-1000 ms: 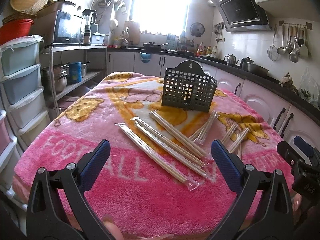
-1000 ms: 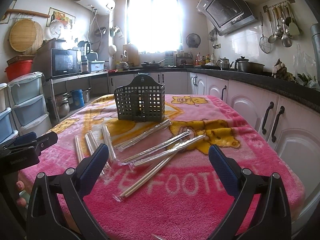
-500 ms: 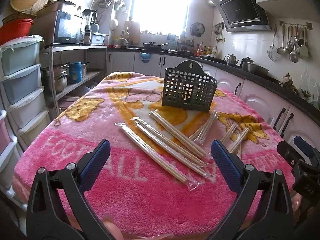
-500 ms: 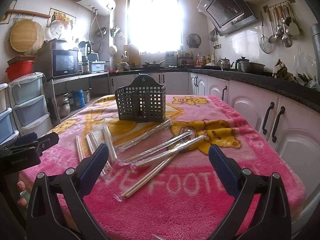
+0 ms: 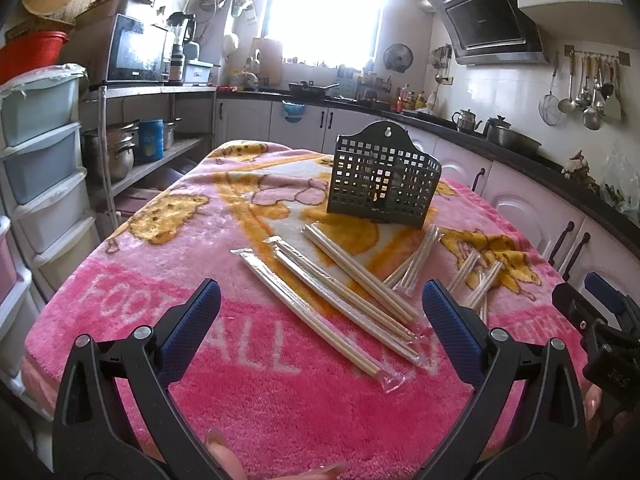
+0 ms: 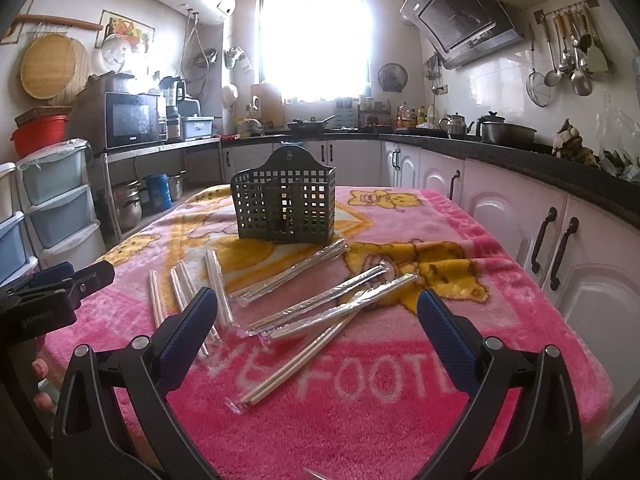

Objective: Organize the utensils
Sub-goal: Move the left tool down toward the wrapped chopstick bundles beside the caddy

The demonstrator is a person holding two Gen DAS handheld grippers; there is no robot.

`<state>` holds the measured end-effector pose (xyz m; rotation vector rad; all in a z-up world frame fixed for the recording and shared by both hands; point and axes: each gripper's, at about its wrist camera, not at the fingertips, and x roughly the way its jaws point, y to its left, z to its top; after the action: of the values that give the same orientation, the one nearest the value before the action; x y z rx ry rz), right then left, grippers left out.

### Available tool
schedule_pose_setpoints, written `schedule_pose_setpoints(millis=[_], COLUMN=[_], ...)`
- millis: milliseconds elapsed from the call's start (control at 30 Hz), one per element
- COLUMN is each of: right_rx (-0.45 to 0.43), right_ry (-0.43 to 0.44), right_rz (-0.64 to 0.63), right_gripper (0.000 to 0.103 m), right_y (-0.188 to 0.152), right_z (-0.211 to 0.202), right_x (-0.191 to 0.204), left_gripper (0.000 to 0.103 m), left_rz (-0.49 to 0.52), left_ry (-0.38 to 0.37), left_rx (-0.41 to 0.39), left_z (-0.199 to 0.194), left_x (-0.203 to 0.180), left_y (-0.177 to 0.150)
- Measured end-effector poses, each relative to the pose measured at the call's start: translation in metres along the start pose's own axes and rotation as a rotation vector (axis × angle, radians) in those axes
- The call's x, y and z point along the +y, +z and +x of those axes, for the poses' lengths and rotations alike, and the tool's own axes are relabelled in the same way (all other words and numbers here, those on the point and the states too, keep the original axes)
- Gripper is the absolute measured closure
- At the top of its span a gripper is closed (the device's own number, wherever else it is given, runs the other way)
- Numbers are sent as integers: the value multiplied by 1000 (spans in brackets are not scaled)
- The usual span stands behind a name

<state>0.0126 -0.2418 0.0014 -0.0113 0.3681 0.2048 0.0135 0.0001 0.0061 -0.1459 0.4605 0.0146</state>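
Plastic-wrapped chopsticks (image 5: 344,296) lay scattered just before the black basket (image 5: 382,184) on the tabletop (image 5: 132,308), both tools, left tool (image 5: 320,320) and right tool (image 6: 318,322), gaped wide and empty, so picking up a first pair seemingly came next.

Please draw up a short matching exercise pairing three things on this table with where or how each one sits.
Things:
1. black perforated plastic utensil holder
2. plastic-wrapped wooden chopsticks
3. left claw

States:
A. open, holding nothing
B. lying scattered flat on the pink plush blanket
C. standing upright at the far side of the blanket

Pairs: 1-C, 2-B, 3-A
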Motion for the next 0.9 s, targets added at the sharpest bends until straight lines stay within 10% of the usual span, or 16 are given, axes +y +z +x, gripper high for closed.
schedule_pose_setpoints(millis=[900], right_rx=[183], right_ry=[33], right_rz=[65], right_gripper=[6], right_y=[58], right_z=[122], right_x=[-35], left_gripper=[11], left_rz=[-71], left_ry=[-104], left_rx=[195], left_z=[116], left_x=[22], left_y=[65])
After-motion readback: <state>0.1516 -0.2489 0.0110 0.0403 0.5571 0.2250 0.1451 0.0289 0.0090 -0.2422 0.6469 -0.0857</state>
